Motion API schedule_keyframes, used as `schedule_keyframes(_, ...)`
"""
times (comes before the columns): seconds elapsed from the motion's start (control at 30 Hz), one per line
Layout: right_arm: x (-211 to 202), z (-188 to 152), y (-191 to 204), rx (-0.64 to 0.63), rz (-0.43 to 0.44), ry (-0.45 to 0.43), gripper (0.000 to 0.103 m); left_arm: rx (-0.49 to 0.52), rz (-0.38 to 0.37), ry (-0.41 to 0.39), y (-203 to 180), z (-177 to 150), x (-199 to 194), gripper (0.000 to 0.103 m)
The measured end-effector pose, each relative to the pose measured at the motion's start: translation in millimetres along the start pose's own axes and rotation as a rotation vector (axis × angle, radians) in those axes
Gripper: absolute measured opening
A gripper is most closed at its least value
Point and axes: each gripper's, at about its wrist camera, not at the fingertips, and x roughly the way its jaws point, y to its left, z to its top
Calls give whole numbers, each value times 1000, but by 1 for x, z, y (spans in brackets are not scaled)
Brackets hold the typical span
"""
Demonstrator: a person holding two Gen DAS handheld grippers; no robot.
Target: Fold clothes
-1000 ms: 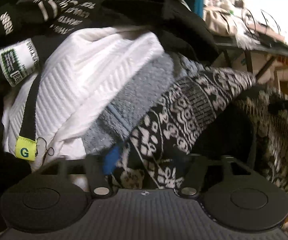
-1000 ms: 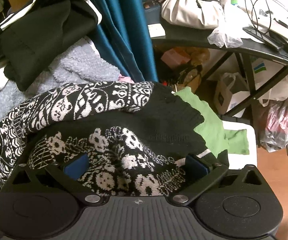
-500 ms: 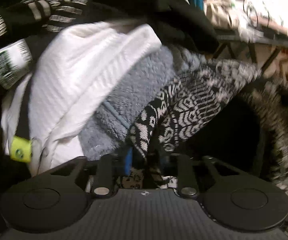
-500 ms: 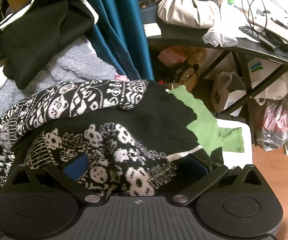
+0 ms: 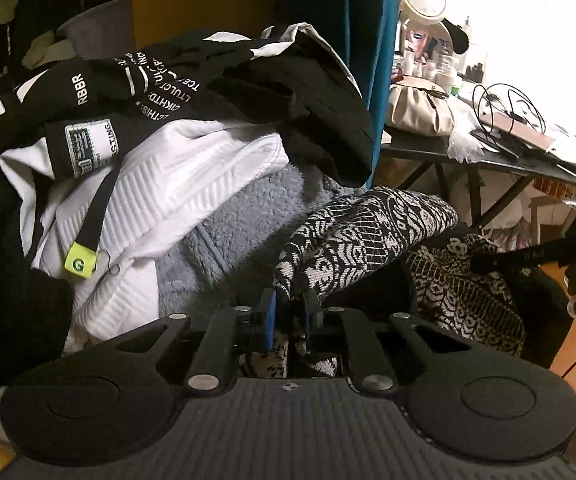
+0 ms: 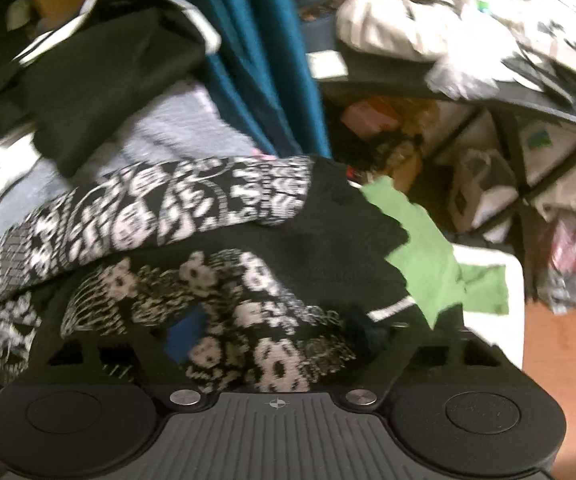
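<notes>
A: How much room is there around the pile?

B: Little. The patterned black-and-white knit (image 5: 368, 232) lies draped over a heap with a grey fleece (image 5: 231, 236), a white ribbed garment (image 5: 175, 184) and a black printed top (image 5: 167, 92) stacked behind it. A teal curtain (image 5: 364, 40) hangs just beyond, and a cluttered worktop (image 5: 488, 158) stands off to the right with open floor below its edge.

A: And the left tool?

B: The left tool (image 5: 290, 312) has its fingers pressed nearly together, pinching a bunched fold of the knit.

A: The right one?

B: The right tool (image 6: 275, 332) is spread wide, with the knit (image 6: 191, 216) heaped between and over its fingers; that view is blurred, so I cannot tell whether the pads touch the cloth. A green cloth (image 6: 432, 264) lies just beside the knit's right edge.
</notes>
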Motion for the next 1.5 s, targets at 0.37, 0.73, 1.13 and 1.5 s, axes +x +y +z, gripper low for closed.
schedule_keyframes(0.37,-31,-3,-24,1,89,-51,7,-10,60,24,-18,-4,15,14)
schedule_keyframes(0.73,-21,-14,-37,88,134,46,77,-69,57,-5,-27,-3,1,14)
schedule_keyframes(1.13,-26,3,-31,100,191,-57,9,-97,13,-147,-41,5,-42,0)
schedule_keyframes(1.5,-25,-2,-33,111,187,-10,28,-127,68,-13,-39,-4,-15,10)
